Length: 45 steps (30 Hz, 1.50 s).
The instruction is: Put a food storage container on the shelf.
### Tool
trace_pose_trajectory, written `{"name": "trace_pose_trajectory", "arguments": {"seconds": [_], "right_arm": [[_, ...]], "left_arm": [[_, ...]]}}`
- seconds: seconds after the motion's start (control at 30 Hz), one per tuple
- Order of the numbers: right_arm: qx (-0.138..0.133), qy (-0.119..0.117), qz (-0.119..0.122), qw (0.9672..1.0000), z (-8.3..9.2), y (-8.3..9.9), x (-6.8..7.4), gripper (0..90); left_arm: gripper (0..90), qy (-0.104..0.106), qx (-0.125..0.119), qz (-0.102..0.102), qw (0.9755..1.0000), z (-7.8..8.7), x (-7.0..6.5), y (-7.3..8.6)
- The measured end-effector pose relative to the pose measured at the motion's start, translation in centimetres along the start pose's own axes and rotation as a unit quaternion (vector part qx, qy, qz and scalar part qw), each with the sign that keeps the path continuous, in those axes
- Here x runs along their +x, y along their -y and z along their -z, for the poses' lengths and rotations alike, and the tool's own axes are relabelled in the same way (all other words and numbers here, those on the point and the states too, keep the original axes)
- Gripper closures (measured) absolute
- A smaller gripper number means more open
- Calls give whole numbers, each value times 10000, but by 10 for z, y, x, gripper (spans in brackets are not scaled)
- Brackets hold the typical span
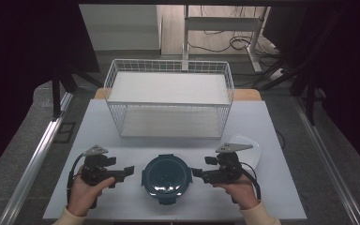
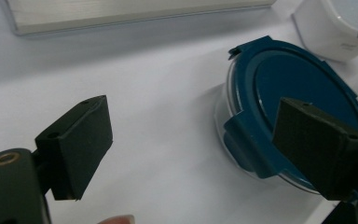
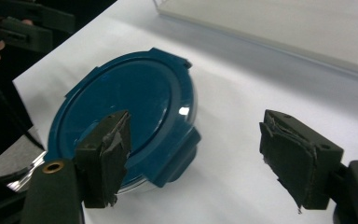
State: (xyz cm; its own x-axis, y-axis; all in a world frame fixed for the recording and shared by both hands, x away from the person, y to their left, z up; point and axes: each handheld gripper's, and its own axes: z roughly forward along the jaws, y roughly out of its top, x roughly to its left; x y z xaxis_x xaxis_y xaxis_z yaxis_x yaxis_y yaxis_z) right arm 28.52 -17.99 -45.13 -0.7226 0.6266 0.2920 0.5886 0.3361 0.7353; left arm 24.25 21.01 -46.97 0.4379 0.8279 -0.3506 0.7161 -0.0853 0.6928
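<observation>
Left claw gaping, nothing in it, parked just left of the blue-lidded round container. Right claw same: spread wide, empty, just off the container's right side. In both gripper views the jaws frame the lid's rim and its latch tabs. Container sits near the counter's front edge, centred, lid clipped on. White dish behind the right claw, wire rack at the back edge. Step looks like approach, pre-grasp. Next: close in on opposite sides, probably to pop the latches or lift it; can't tell which from here.
</observation>
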Motion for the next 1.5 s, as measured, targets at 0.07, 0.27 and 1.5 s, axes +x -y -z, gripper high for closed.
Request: {"name": "trace_pose_trajectory", "arguments": {"seconds": [0.07, 0.27, 1.5], "right_arm": [[23, -7, -12, 10000, -1, 1, 1, 235], [64, -67, -181, 9998, -5, 2, 6, 204], [400, -835, -1581, 9831, -58, 19, 4, 129]], "left_arm": [[132, 60, 38, 3, 10000, -3, -1, 0], [163, 353, 194, 13, 9992, -17, -8, 4], [155, 1791, 733, 1298, 9725, -58, -5, 16]]}}
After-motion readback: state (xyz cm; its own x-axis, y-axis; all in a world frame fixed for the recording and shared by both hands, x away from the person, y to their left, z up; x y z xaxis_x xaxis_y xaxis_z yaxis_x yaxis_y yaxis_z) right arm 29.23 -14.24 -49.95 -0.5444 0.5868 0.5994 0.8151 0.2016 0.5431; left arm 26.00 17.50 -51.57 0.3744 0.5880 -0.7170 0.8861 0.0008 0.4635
